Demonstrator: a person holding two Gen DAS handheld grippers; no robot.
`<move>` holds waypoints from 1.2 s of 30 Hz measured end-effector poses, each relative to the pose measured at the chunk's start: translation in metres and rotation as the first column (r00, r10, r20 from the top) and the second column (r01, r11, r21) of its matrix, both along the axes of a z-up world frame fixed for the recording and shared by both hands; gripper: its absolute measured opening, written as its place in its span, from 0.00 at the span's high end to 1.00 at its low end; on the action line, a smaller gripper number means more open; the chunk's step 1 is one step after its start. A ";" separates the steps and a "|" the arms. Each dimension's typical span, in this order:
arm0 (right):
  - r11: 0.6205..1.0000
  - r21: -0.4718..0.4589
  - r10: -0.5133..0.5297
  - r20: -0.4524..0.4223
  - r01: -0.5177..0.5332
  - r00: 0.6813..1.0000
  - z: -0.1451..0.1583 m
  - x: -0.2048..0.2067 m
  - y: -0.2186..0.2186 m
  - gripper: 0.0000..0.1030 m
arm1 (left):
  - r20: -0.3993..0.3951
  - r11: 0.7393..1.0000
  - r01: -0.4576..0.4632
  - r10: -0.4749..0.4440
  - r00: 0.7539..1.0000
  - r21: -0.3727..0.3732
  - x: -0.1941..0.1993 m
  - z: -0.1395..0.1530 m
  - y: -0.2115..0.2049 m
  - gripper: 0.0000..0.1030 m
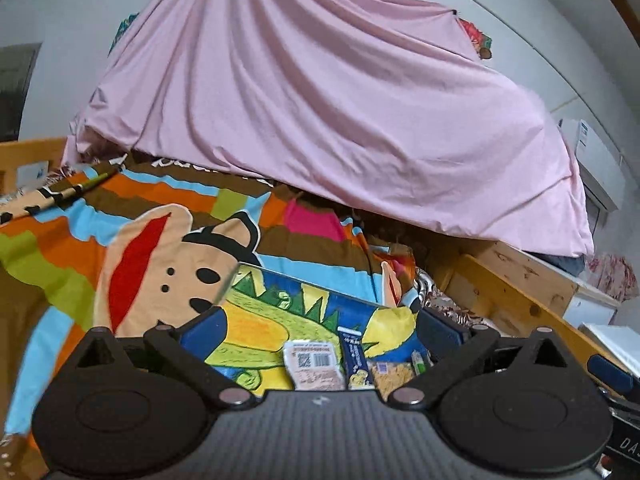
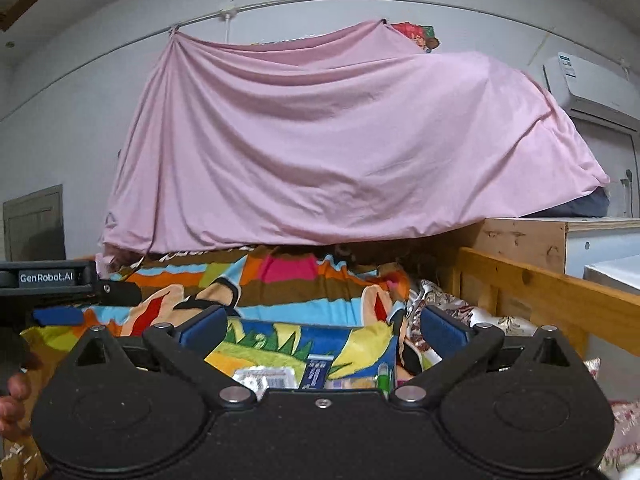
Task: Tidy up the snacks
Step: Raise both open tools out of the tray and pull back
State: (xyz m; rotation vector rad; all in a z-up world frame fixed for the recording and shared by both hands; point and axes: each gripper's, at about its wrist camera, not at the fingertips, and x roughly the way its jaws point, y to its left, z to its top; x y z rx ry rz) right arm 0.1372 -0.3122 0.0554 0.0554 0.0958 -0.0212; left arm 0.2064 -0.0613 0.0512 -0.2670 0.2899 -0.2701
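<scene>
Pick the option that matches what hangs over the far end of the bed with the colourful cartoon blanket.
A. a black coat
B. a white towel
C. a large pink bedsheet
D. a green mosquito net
C: a large pink bedsheet drapes from a line across the wall, above the colourful cartoon blanket.

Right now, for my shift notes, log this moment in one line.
left hand-held gripper: open, empty | right hand-held gripper: open, empty | snack packets: in dinosaur-print box on bed

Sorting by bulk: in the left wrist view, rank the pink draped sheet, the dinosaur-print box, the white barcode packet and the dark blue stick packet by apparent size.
1. Pink draped sheet
2. Dinosaur-print box
3. White barcode packet and dark blue stick packet: too alike to rank.
</scene>
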 end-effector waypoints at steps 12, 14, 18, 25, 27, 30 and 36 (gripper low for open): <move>0.999 -0.030 0.017 -0.071 -0.020 0.997 -0.021 -0.052 0.031 0.01 | -0.028 0.999 -0.007 0.009 1.000 0.052 -0.046 -0.031 0.028 0.00; 0.999 -0.033 0.015 -0.092 -0.018 0.996 -0.025 -0.057 0.034 0.01 | -0.039 0.998 -0.014 0.017 0.999 0.058 -0.052 -0.037 0.034 0.00; 0.999 -0.034 0.010 -0.132 -0.015 0.991 -0.034 -0.066 0.040 0.01 | -0.057 0.997 -0.026 0.031 0.998 0.075 -0.062 -0.049 0.045 0.00; 0.998 -0.059 0.009 -0.191 -0.020 0.982 -0.045 -0.077 0.048 0.01 | -0.108 0.995 -0.033 0.044 0.993 0.098 -0.071 -0.069 0.057 0.00; 0.997 -0.070 0.003 -0.211 -0.018 0.978 -0.048 -0.078 0.049 0.01 | -0.116 0.993 -0.030 0.043 0.992 0.113 -0.072 -0.075 0.058 0.00; 0.997 -0.076 -0.002 -0.243 -0.017 0.970 -0.054 -0.074 0.052 0.01 | -0.122 0.990 -0.017 0.034 0.992 0.138 -0.072 -0.080 0.059 0.00; 0.997 -0.075 -0.022 -0.317 -0.002 0.948 -0.063 -0.063 0.050 0.01 | -0.118 0.982 0.019 0.004 0.993 0.190 -0.073 -0.087 0.054 0.00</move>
